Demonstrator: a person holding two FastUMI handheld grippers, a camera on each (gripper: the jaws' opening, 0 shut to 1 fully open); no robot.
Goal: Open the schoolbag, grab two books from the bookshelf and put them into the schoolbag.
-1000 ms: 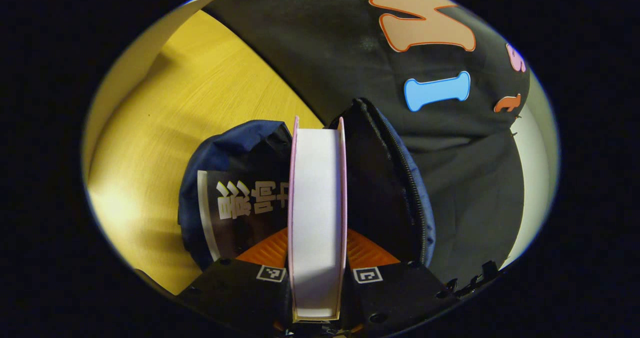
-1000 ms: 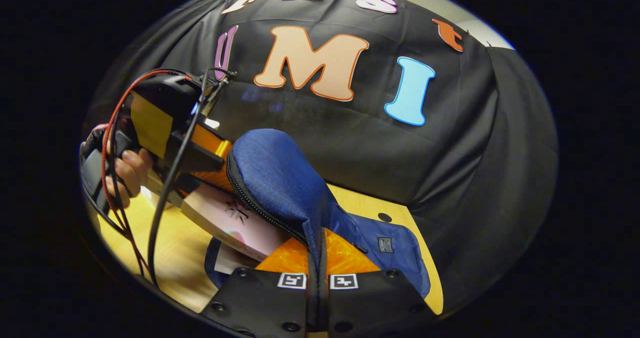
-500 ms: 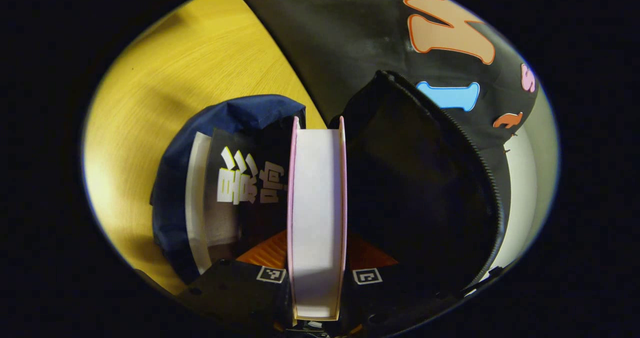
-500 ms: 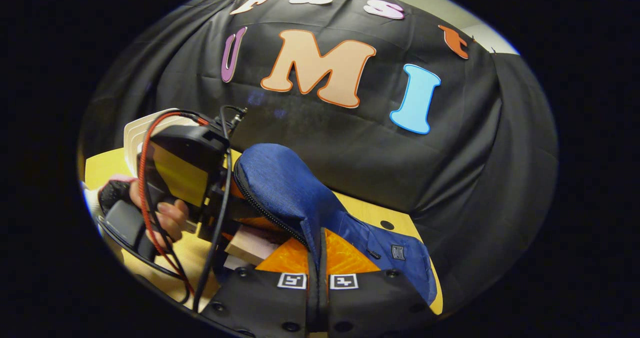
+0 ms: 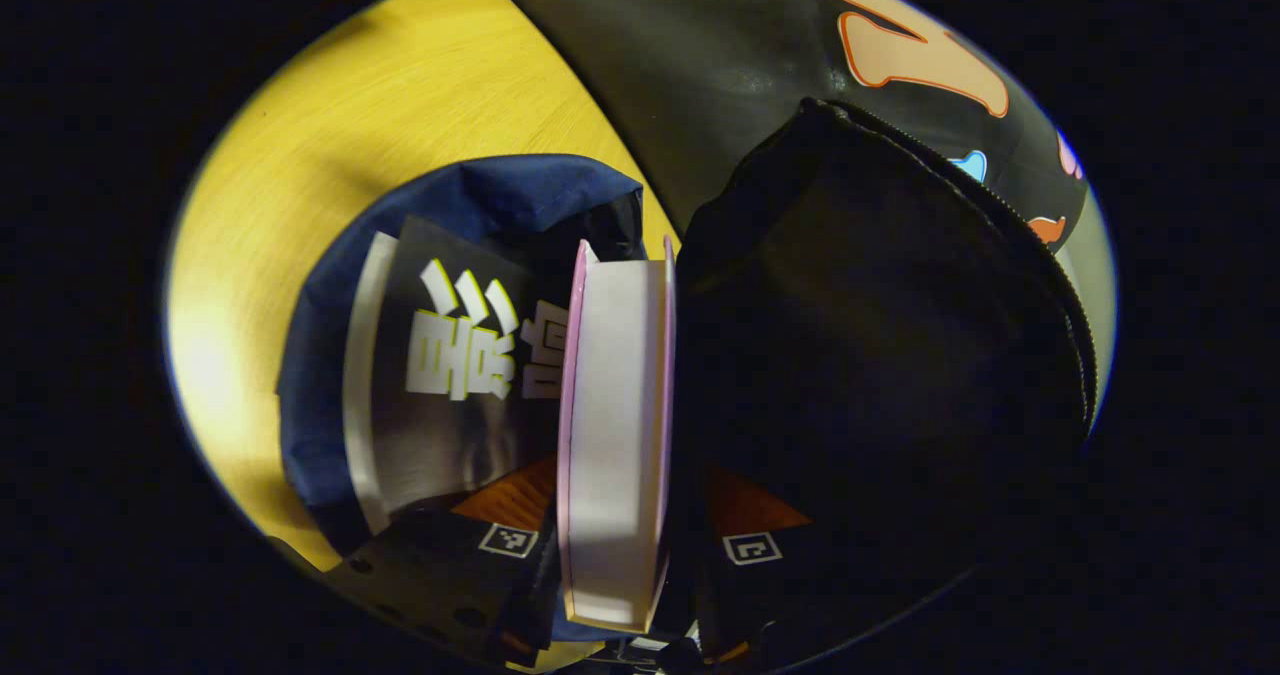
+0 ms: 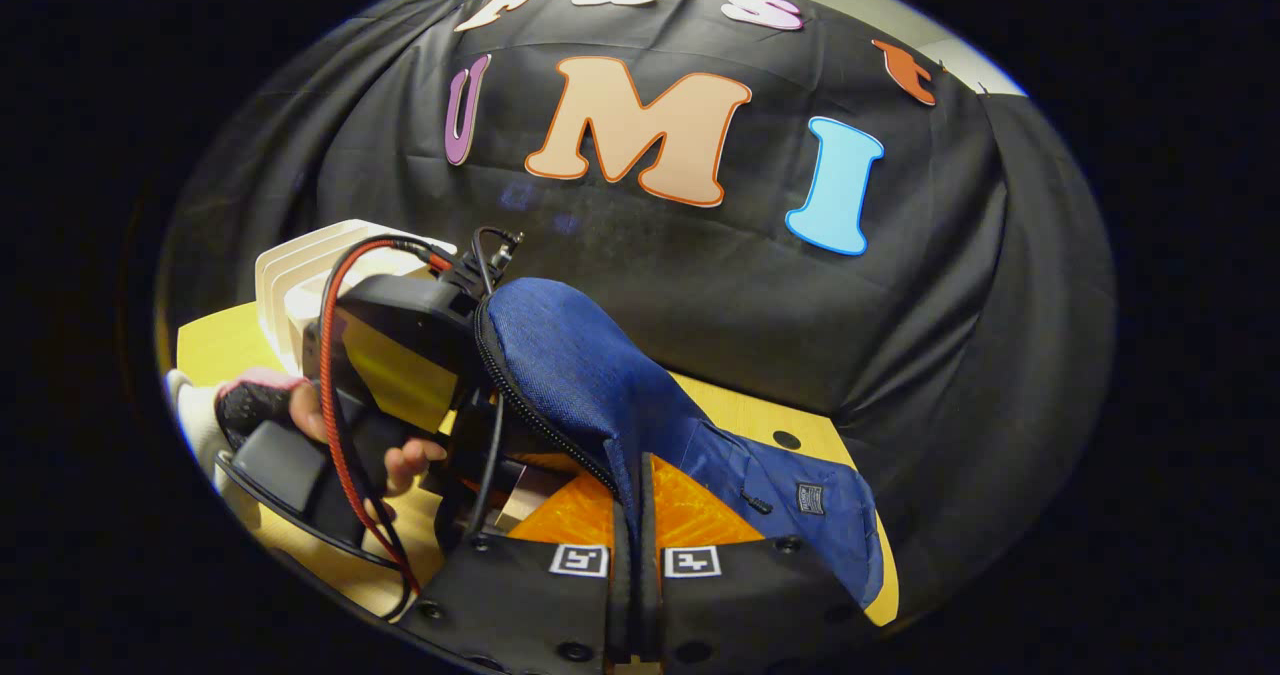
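Note:
In the left gripper view a pink-covered book (image 5: 612, 425) stands edge-on between the fingers of my left gripper (image 5: 622, 503), leaning slightly left, inside the mouth of the blue schoolbag (image 5: 470, 190). The jaws stand slightly apart, with a dark gap between the book and the right finger. A black book with white characters (image 5: 440, 375) lies in the bag beside it. In the right gripper view my right gripper (image 6: 640, 500) is shut on the bag's blue flap (image 6: 580, 375) and holds it up. The left gripper (image 6: 400, 370) and its hand (image 6: 405, 455) reach under that flap.
The flap's dark lining (image 5: 880, 355) looms to the right of the pink book. A white bookshelf (image 6: 305, 270) stands at the back left of the yellow wooden table (image 5: 330, 135). The black cloth wall rises close behind the bag.
The left gripper has pushed the pink book deeper into the bag. Its fingers have parted a little and the book has tilted left. The right gripper keeps holding the flap up.

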